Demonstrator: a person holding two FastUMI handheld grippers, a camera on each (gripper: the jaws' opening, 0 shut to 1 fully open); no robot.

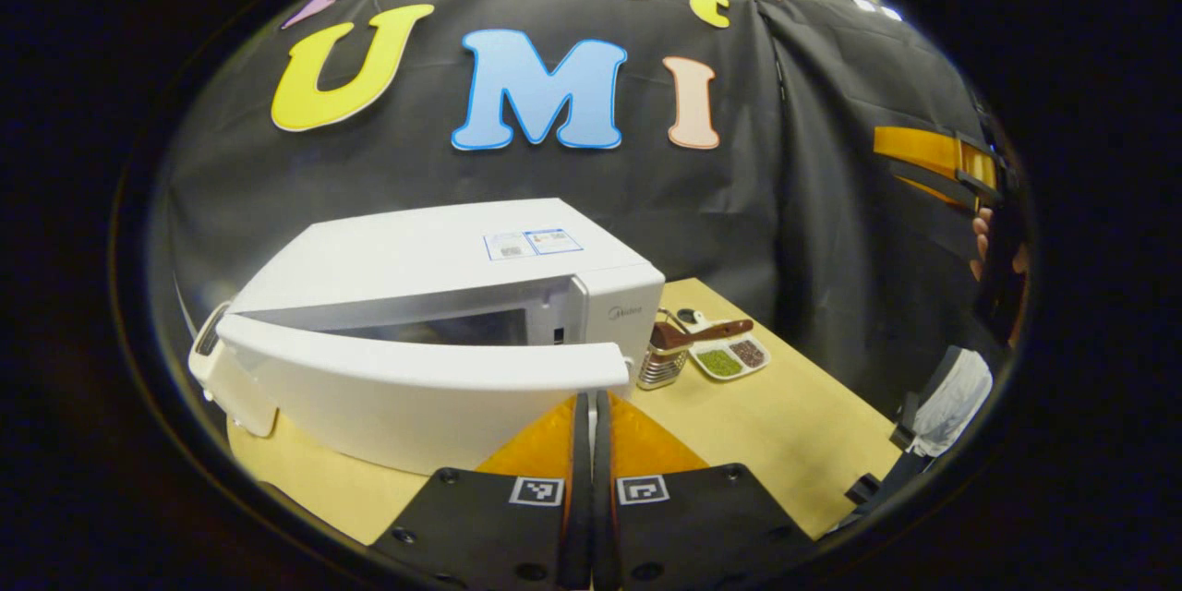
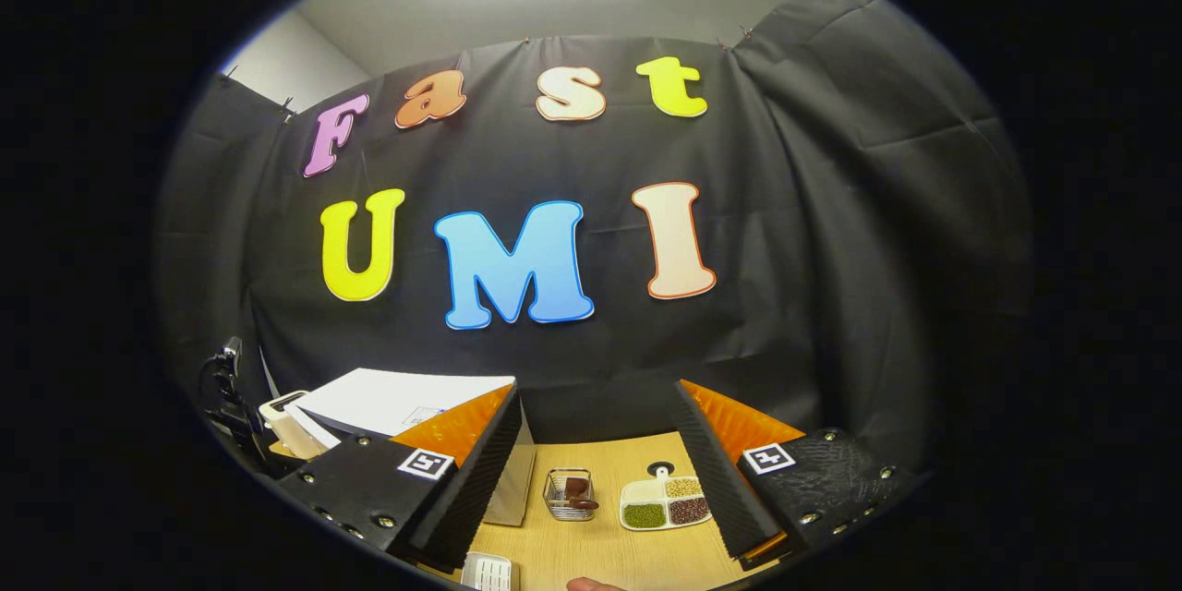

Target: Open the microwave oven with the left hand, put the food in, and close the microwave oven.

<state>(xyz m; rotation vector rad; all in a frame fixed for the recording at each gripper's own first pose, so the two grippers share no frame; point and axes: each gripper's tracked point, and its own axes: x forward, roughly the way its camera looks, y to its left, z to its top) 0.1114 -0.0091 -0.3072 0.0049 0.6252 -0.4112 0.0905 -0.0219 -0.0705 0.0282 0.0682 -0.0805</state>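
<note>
1. Pressing together with no gap between its fingers, the left gripper (image 1: pixel 591 406) sits clenched and grasps nothing, its tips right at the lower edge of the microwave door (image 1: pixel 425 365).
2. Just ahead of that gripper, the white microwave oven (image 1: pixel 443 249) stands on the wooden table (image 1: pixel 785 425), its door swung partly ajar and crossing in front of the dark cavity.
3. Ahead and to the right of the left gripper's tips, beside the oven's corner, is a small wire basket (image 1: pixel 661 367) with a brown piece of food (image 1: pixel 697 332) lying across it.
4. Just beyond the basket rests a white divided dish (image 1: pixel 729 358) of green and dark red grains.
5. In the right gripper view, the right gripper (image 2: pixel 596 471) is spread wide and released, empty.
6. Between its fingers, ahead on the table (image 2: pixel 572 554), the wire basket (image 2: pixel 568 494) holds the brown food (image 2: pixel 578 489), and the divided dish (image 2: pixel 667 503) lies just beside it towards the right finger.
7. Past the left finger, the microwave's white top (image 2: pixel 397 397) shows.
8. A fingertip (image 2: pixel 591 584) shows at the bottom edge.
</note>
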